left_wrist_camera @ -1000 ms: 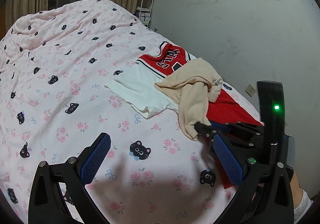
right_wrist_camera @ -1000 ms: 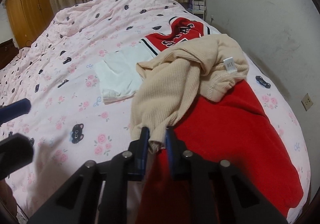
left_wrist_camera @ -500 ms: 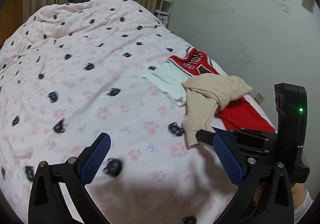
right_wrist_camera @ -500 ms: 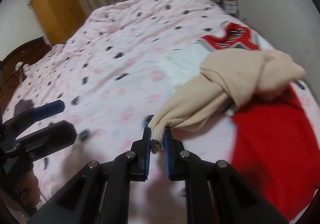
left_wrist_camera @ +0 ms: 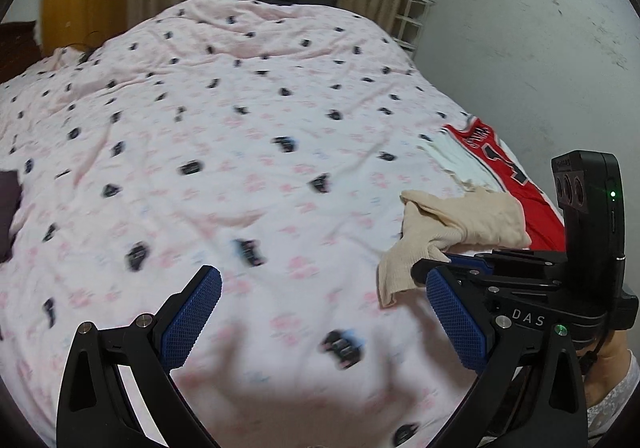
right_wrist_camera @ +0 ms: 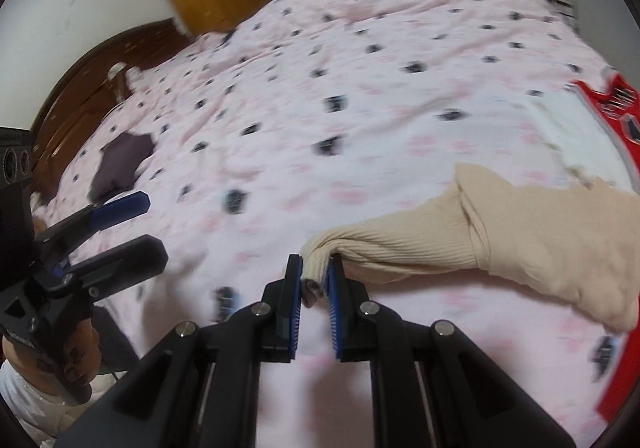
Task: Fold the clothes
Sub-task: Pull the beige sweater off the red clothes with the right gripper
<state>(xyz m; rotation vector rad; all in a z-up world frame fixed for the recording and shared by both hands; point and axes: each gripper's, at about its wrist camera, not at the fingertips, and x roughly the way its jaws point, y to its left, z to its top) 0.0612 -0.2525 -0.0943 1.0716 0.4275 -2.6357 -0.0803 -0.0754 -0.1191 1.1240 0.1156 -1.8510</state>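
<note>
My right gripper [right_wrist_camera: 314,262] is shut on the ribbed cuff of a beige knit sweater [right_wrist_camera: 540,236], and the sleeve stretches out to the right behind it. In the left wrist view the same sweater [left_wrist_camera: 472,216] trails across the bed from the right gripper [left_wrist_camera: 434,268]. My left gripper [left_wrist_camera: 322,280] hangs open over the bare bedcover with nothing between its fingers; the right wrist view shows it [right_wrist_camera: 136,228] at the left. A red jersey [left_wrist_camera: 492,152] and a white shirt [left_wrist_camera: 452,156] lie flat near the bed's right edge.
The pink cat-print bedcover [left_wrist_camera: 240,128] fills both views. A dark garment [right_wrist_camera: 124,160] lies at the left near the wooden headboard [right_wrist_camera: 80,88]. More red cloth [right_wrist_camera: 616,368] sits at the lower right. A wardrobe [left_wrist_camera: 80,0], curtains and a white rack [left_wrist_camera: 416,20] stand beyond the bed.
Both grippers swept left across the bed. The right one dragged the beige sweater by its sleeve off the red and white clothes. The left one stayed open.
</note>
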